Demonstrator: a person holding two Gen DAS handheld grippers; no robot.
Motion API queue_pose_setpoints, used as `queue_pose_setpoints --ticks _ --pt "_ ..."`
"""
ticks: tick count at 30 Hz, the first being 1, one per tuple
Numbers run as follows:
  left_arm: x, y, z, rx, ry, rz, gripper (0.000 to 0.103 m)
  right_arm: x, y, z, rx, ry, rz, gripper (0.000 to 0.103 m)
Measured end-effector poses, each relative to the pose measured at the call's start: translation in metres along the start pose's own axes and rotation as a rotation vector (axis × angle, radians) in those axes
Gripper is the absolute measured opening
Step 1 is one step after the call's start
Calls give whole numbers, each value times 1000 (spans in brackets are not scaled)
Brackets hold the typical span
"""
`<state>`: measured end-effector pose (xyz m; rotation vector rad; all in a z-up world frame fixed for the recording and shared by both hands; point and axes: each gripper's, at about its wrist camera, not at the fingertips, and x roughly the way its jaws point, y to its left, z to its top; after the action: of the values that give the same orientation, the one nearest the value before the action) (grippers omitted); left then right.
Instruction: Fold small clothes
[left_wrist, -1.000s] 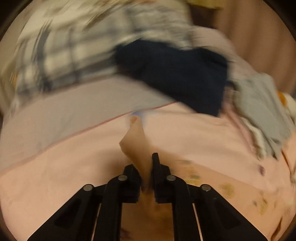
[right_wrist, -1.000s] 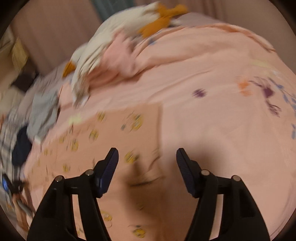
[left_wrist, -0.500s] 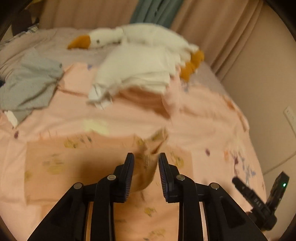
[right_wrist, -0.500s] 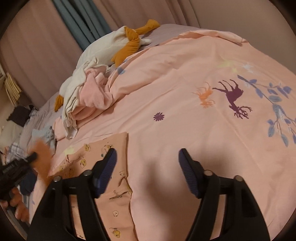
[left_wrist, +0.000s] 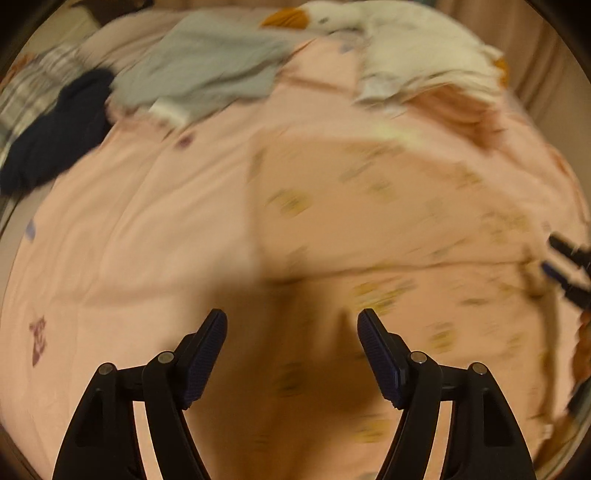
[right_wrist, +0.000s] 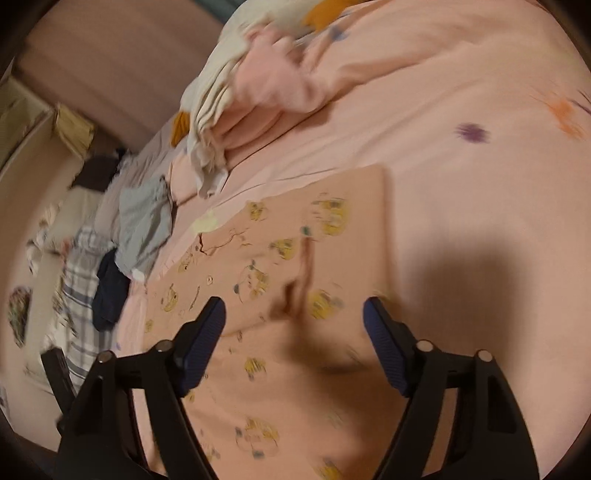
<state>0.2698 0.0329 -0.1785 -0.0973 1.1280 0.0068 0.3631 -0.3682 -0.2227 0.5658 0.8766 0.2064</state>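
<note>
A small peach garment with yellow cartoon prints (left_wrist: 388, 221) lies flat on the pink bedspread (left_wrist: 129, 221), folded over with a straight edge across it. My left gripper (left_wrist: 291, 347) is open and empty just above its near part. In the right wrist view the same garment (right_wrist: 295, 258) lies spread below my right gripper (right_wrist: 293, 332), which is open and empty over it. The right gripper's tips (left_wrist: 569, 266) show at the right edge of the left wrist view. Both views are blurred.
A grey garment (left_wrist: 207, 70), a dark navy one (left_wrist: 59, 133) and a plaid cloth (right_wrist: 79, 273) lie at the far left. A white goose plush (left_wrist: 399, 40) and a pile of white and pink clothes (right_wrist: 258, 81) sit at the back of the bed.
My left gripper let go of the garment's corner and opened wide; the garment now lies folded flat. My right gripper moved back over the garment, still open.
</note>
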Motion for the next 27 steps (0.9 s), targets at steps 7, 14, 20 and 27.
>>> queue_pose_setpoints --ticks 7,14,20,27 --pt "24 19 8 -27 8 -19 73 68 22 13 -16 103 -112 10" --pt "36 11 16 60 -13 66 84 -4 19 33 60 -120 28 8" --pt "41 18 22 -89 6 132 88 -9 -3 26 -51 -70 -240 22" --pt "-2 6 -2 57 -10 179 88 -28 -56 1 15 -157 -242 39"
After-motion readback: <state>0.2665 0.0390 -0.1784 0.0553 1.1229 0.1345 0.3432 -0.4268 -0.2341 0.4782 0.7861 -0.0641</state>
